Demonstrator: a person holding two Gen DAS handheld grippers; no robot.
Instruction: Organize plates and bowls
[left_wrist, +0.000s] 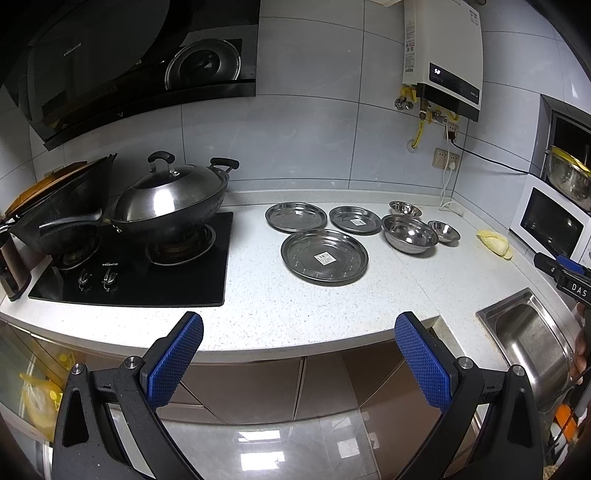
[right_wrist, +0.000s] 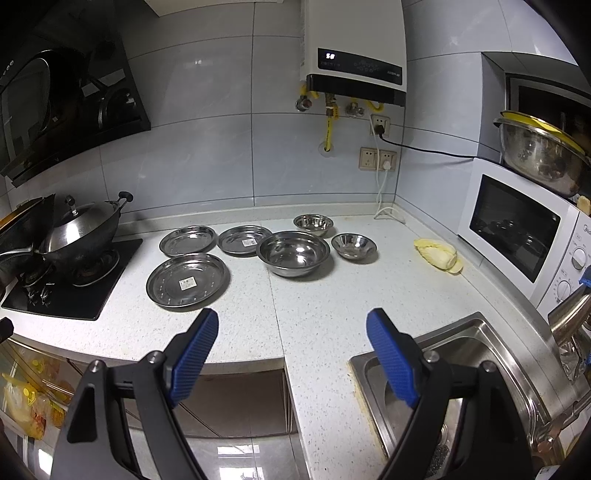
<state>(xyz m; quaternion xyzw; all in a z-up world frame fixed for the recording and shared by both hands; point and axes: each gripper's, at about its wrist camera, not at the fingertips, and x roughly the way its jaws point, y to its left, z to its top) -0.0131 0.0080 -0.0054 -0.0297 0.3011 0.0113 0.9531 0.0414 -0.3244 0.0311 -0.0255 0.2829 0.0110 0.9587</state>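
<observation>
Kitchen scene, listed from largest to smallest. The speckled white countertop is carrying all the steel ware, running from the black gas hob on the left to the steel sink on the right. A lidded wok is sitting on the hob's right burner, and a white microwave is standing against the right wall.

The left gripper is hovering level just off the counter's front edge, its blue-padded fingers spread wide apart and gripping nothing. The right gripper is hovering in the same pose nearer the sink, its fingers likewise spread wide and empty; its right finger is showing in front of the sink basin.

The large plate is lying nearest the front, bearing a paper label. Behind it, two smaller plates are lying side by side: the left plate and the labelled plate. The large bowl is sitting upright just right of the labelled plate, seeming to touch its rim. Two small bowls are standing apart from it: the rear bowl near the wall and the right bowl. A pale yellow vegetable piece is lying near the microwave.
</observation>
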